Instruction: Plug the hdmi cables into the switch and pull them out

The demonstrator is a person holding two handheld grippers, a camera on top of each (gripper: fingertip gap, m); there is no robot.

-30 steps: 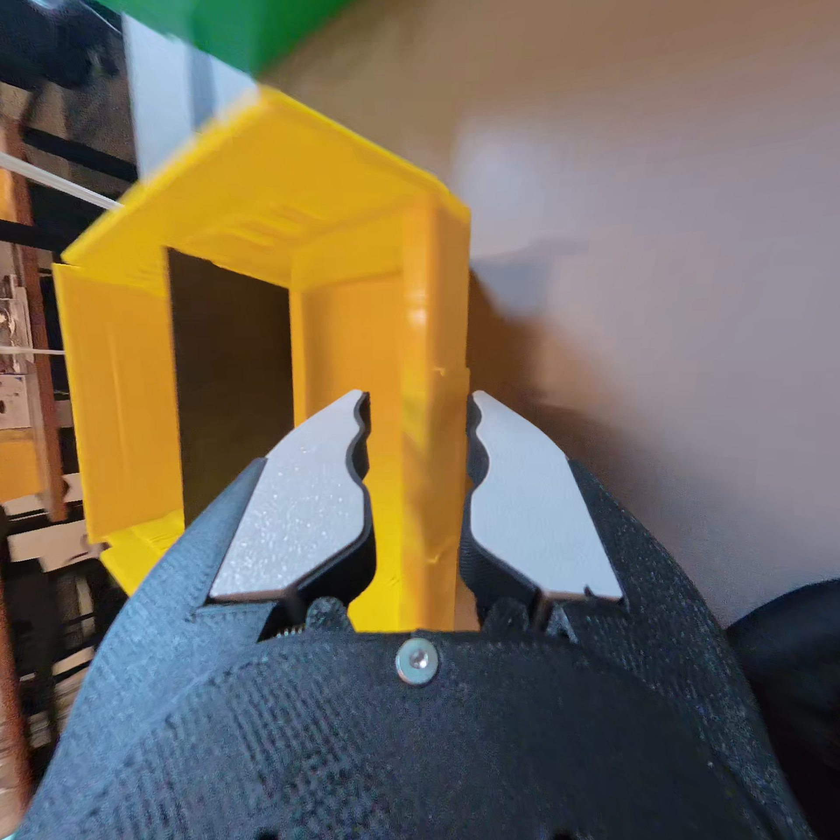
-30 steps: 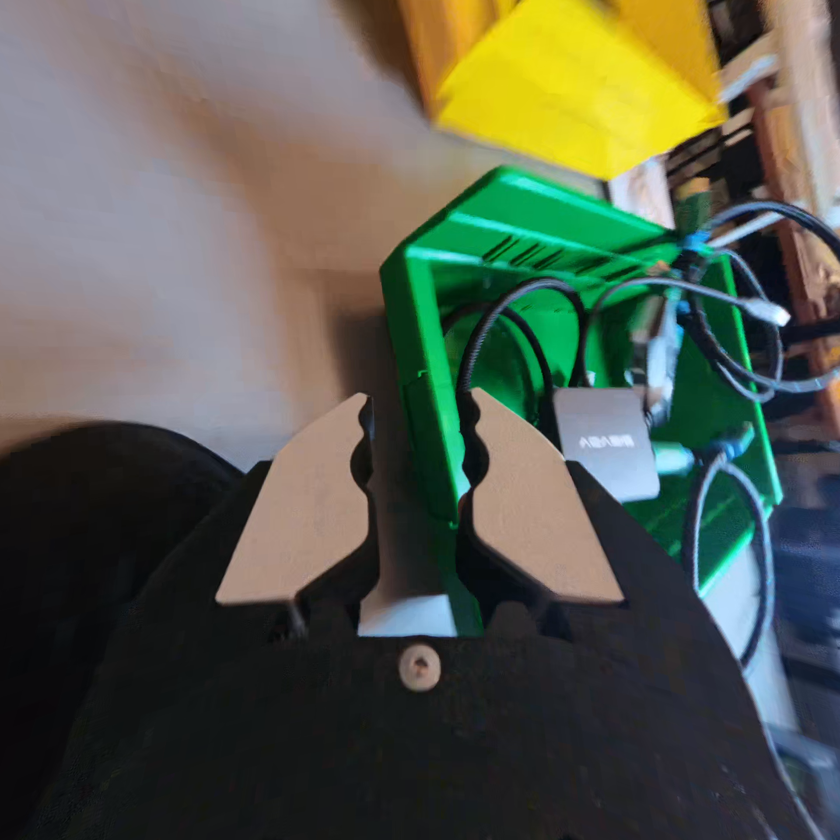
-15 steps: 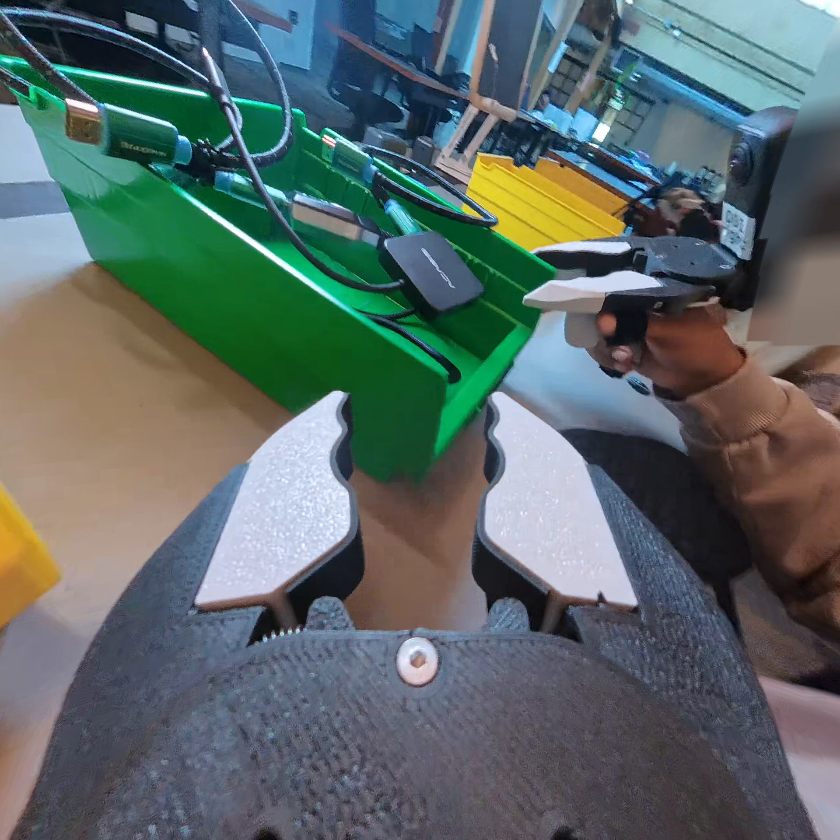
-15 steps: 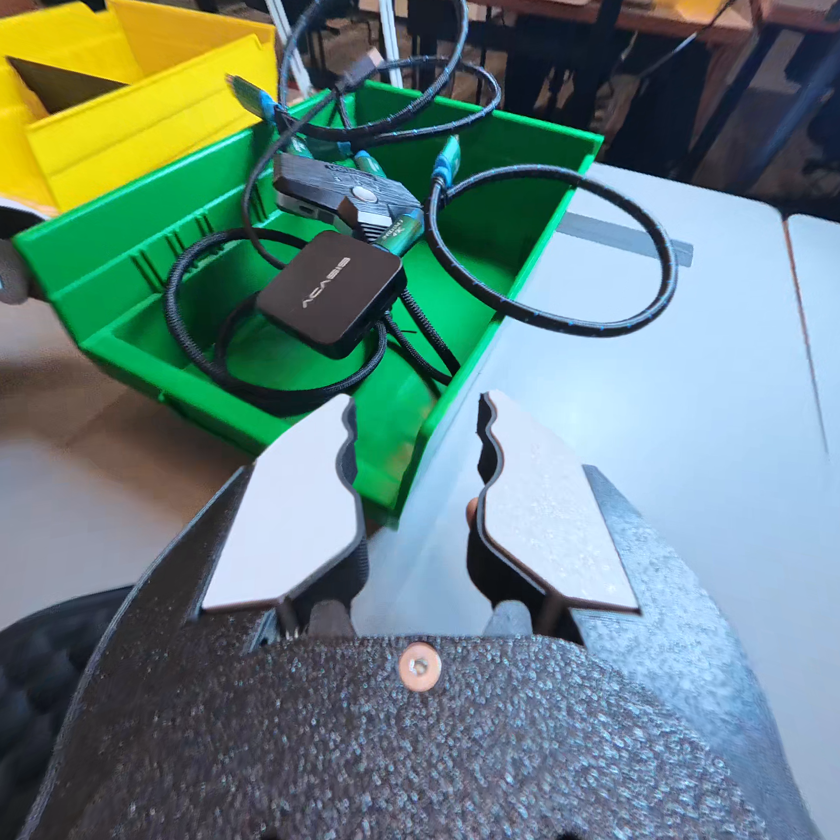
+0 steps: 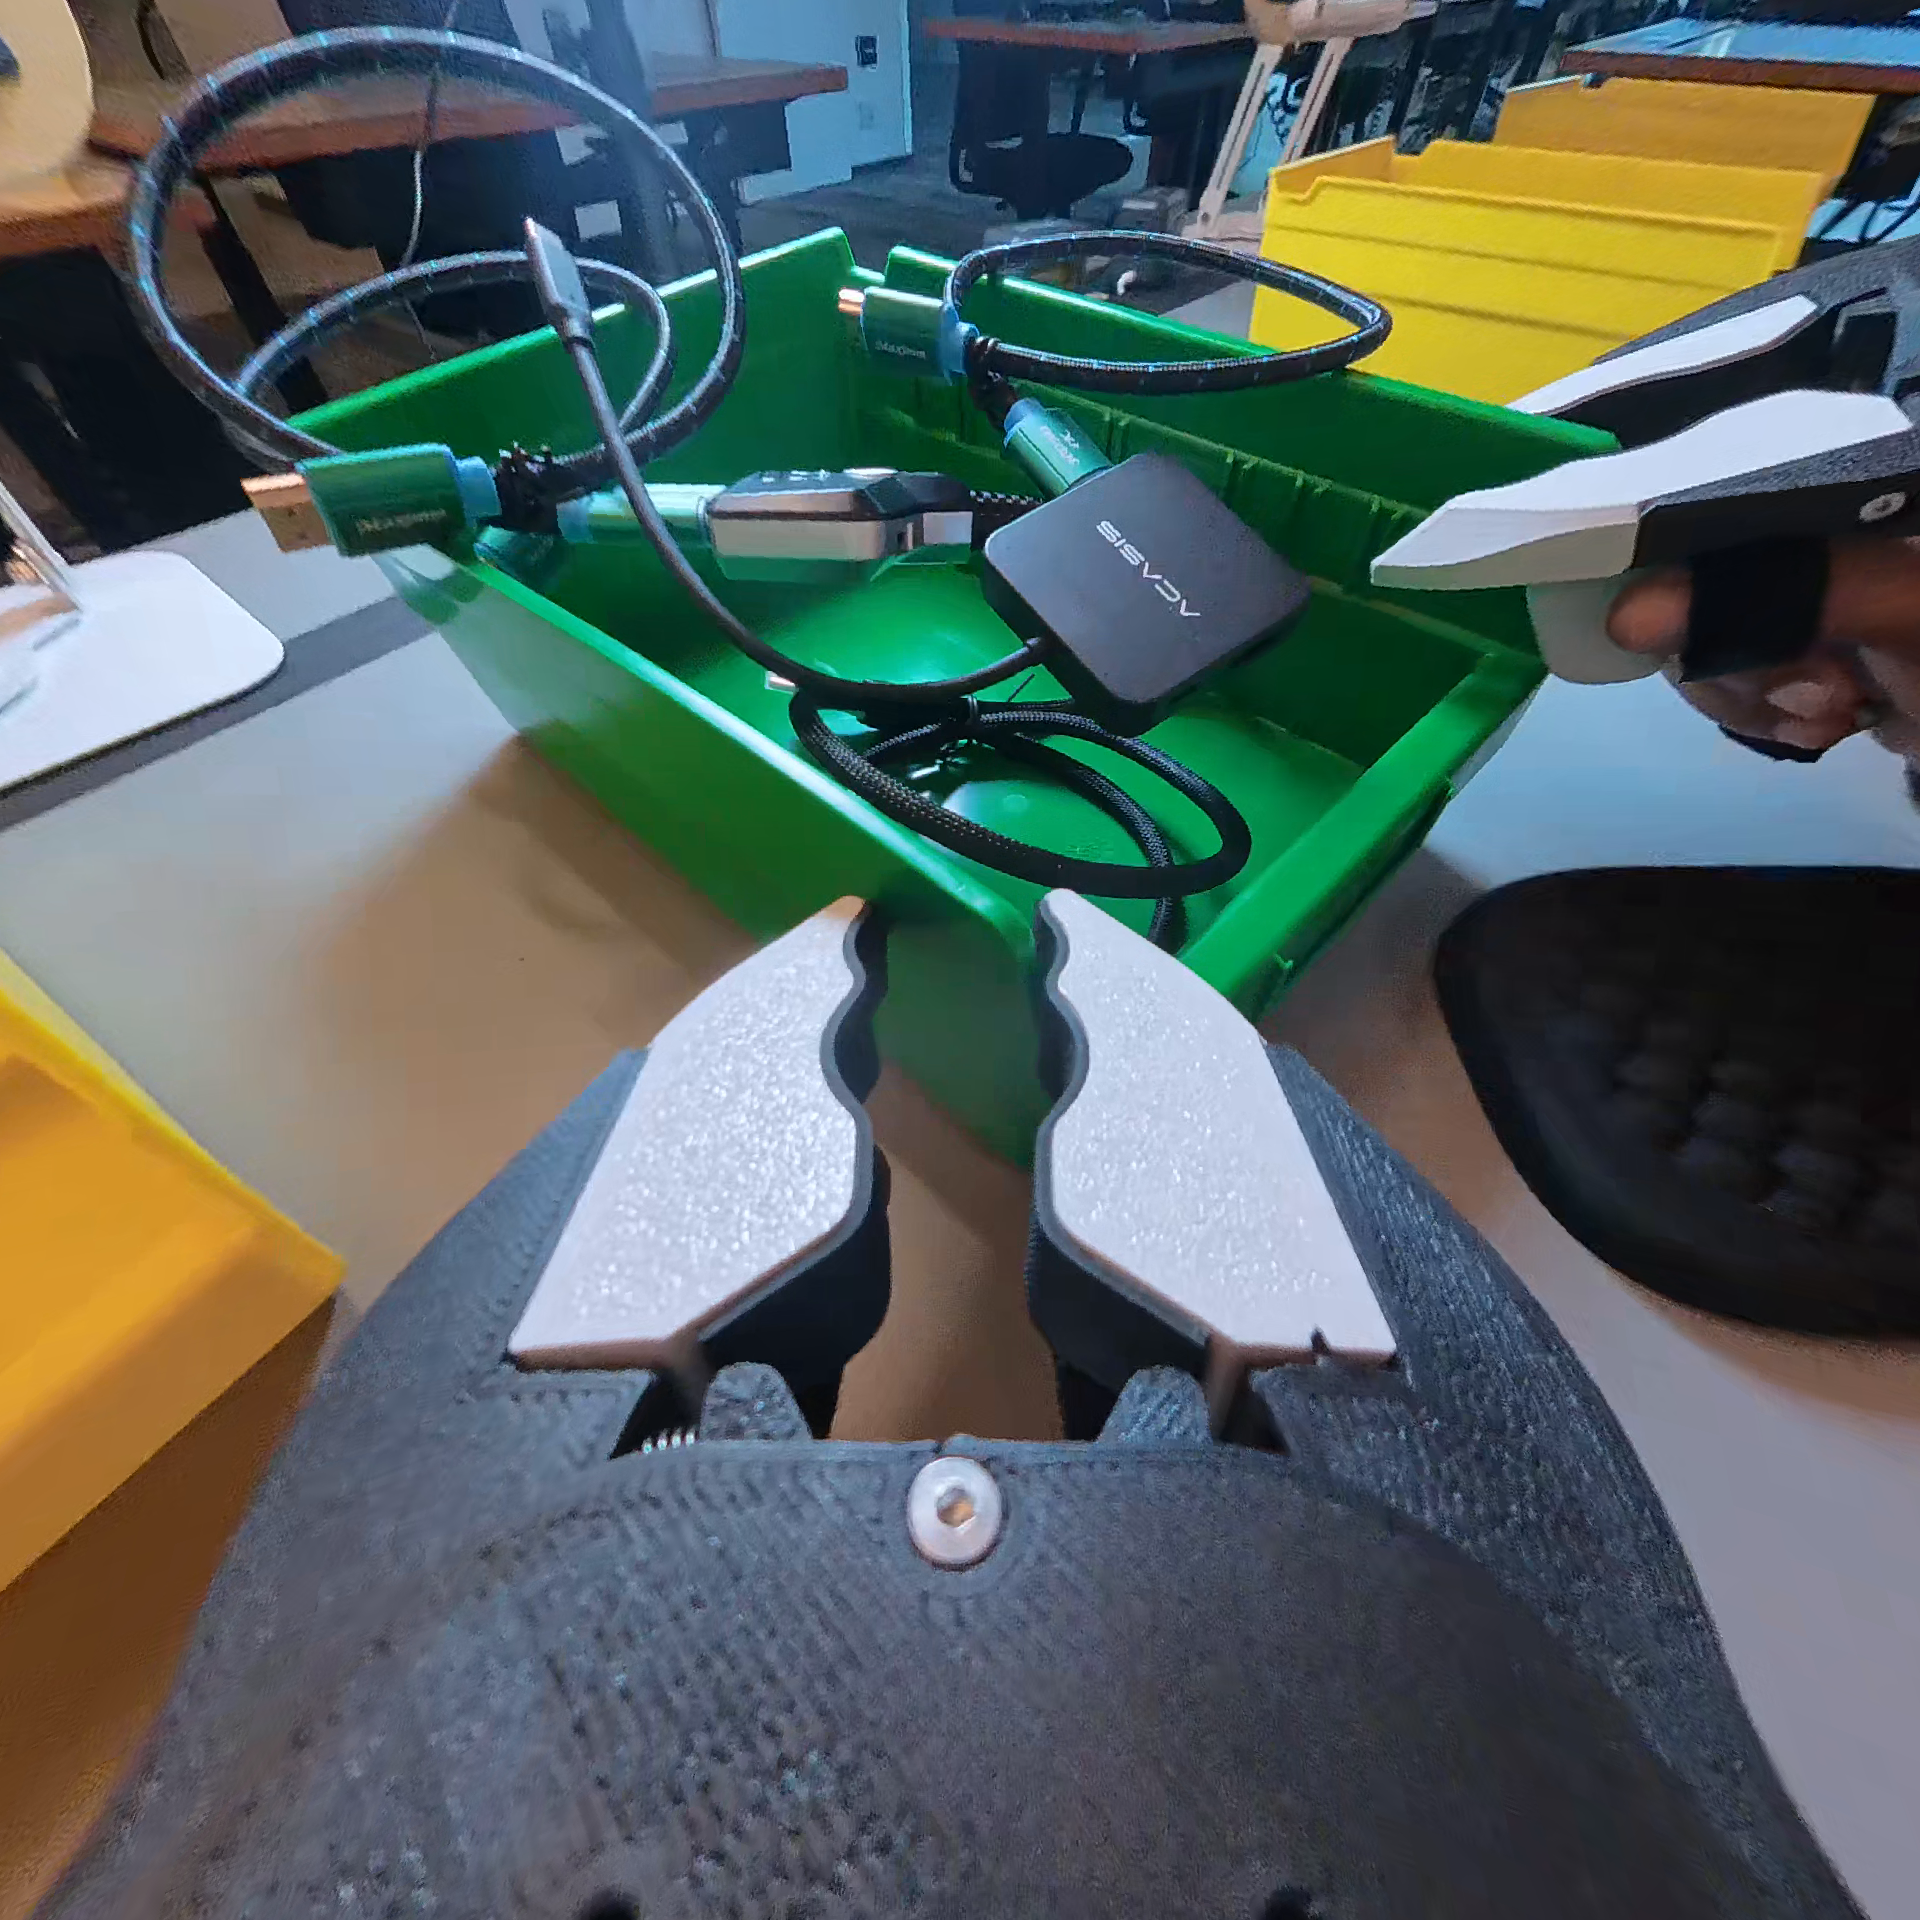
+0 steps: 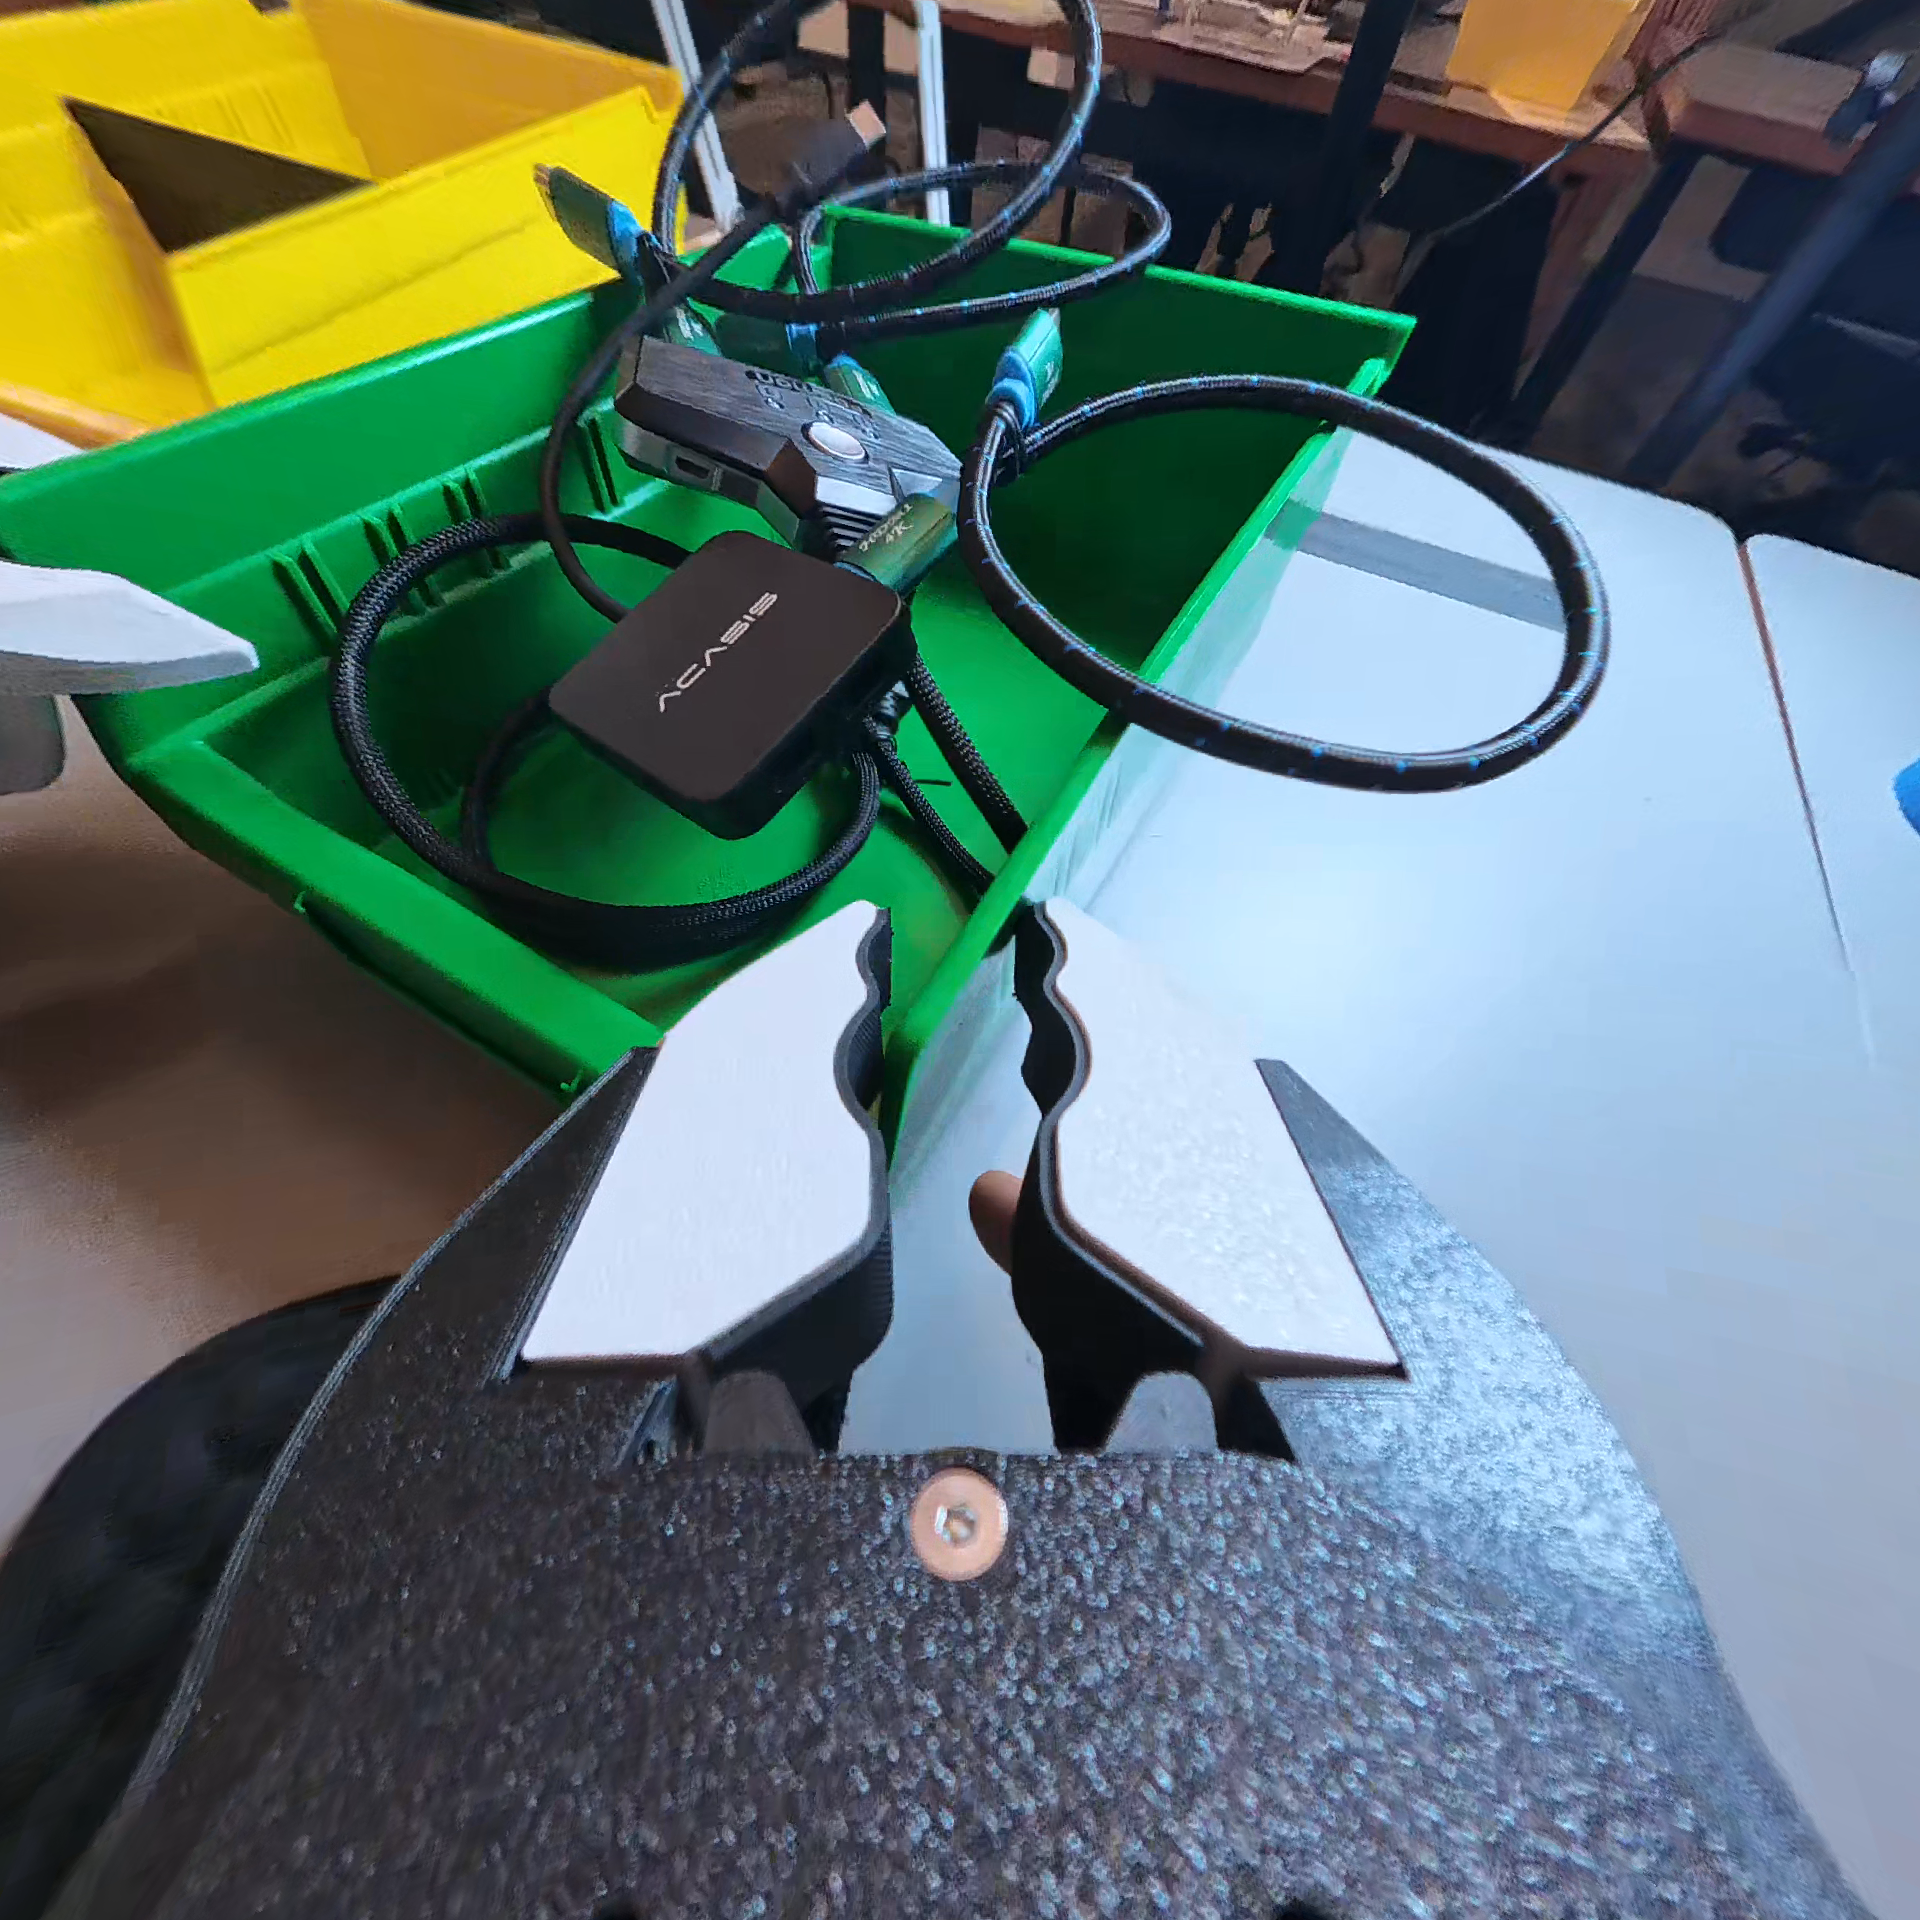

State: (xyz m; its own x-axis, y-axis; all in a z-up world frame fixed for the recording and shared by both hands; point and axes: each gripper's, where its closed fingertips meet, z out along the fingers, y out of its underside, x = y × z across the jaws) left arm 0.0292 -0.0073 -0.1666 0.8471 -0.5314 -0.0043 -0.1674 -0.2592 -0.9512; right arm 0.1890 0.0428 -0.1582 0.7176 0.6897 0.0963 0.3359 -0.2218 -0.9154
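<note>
Left wrist view, from your left: a yellow bin, then your left gripper with jaws parted and empty before the green bin. Inside lie the grey switch, braided HDMI cables and a black square box. Your right gripper is likewise spread, grasping nothing, at the bin's near corner.

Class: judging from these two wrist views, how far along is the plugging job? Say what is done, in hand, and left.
Done: nothing that shows. The switch and cables lie tangled in the green bin; one plug hangs bare over the rim. In hand: nothing. The left claw and right claw are open and empty at the bin's near end. Left: grasping, plugging in, pulling out.
</note>
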